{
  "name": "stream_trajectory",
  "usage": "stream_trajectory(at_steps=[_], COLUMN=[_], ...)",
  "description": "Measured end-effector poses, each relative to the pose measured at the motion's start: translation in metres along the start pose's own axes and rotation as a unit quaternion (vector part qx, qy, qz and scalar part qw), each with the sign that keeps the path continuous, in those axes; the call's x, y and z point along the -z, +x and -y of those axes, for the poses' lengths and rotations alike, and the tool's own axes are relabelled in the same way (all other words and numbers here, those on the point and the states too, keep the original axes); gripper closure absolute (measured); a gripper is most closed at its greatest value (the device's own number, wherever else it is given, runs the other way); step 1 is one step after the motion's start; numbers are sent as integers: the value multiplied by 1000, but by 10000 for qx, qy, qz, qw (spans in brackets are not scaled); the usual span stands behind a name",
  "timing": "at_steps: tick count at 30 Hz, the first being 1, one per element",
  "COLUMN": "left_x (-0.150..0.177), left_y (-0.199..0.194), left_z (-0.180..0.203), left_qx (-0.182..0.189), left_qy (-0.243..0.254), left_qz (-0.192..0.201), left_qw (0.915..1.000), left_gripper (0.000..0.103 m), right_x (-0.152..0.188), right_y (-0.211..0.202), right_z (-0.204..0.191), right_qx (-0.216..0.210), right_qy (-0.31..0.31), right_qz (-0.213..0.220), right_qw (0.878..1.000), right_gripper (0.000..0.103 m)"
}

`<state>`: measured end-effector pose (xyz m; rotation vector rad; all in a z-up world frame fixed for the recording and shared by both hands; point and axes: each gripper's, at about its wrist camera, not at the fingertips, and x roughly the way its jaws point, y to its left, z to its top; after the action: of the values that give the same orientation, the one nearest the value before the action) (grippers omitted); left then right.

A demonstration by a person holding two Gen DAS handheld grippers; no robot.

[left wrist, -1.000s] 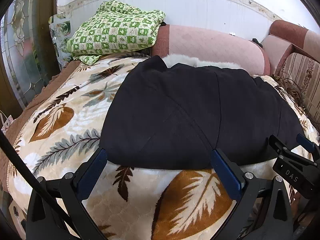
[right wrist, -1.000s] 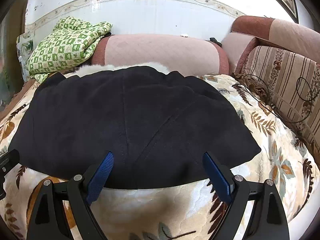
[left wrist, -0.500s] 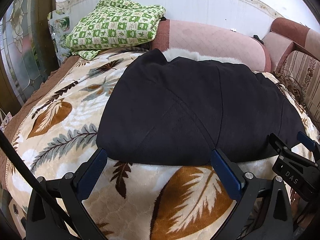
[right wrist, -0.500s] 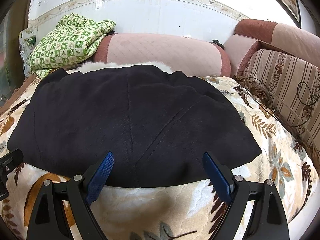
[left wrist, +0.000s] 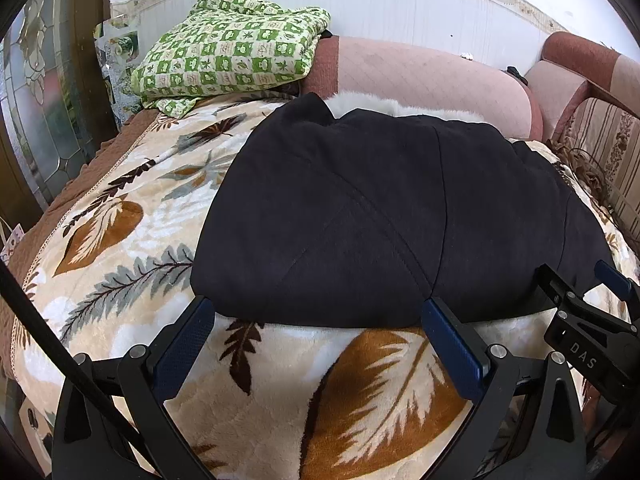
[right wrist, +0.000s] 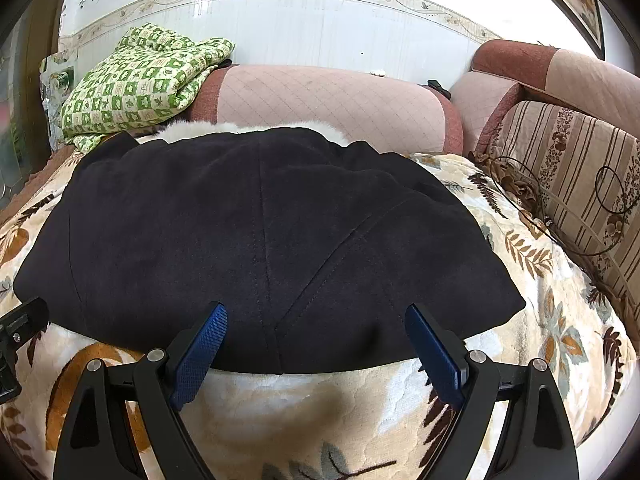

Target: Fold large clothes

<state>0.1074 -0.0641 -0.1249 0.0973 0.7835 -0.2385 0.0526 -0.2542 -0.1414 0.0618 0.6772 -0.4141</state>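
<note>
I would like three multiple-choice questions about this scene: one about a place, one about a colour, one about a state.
1. Where does the green checked blanket lie?
A. at the far left, beyond the coat
B. on the striped cushion
C. between the fingers

2. What colour is the coat?
A. red
B. very dark, near black
C. yellow

3. How are the left gripper and right gripper?
A. both shut on the coat
B. one shut
C. both open, holding nothing

Answers: 1 A, it sits near the back cushion on the left; 2 B, the whole fabric is dark; 3 C, the fingers stand wide apart.
</note>
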Motion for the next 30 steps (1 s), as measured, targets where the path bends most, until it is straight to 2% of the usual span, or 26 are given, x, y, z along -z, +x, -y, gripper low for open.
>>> stream_trajectory(at_steps=[30], left_x=[5], left_y=[0], left_z=[4], left_qx=[-34], left_qy=[74], left_qz=[-61], left_qw=[9999], left_gripper=[0], right_x=[-1], right_y=[-3], right_z=[1], right_qx=[2], right_qy=[-4], right_qz=[82], right_qw=[10000], right_gripper=[10])
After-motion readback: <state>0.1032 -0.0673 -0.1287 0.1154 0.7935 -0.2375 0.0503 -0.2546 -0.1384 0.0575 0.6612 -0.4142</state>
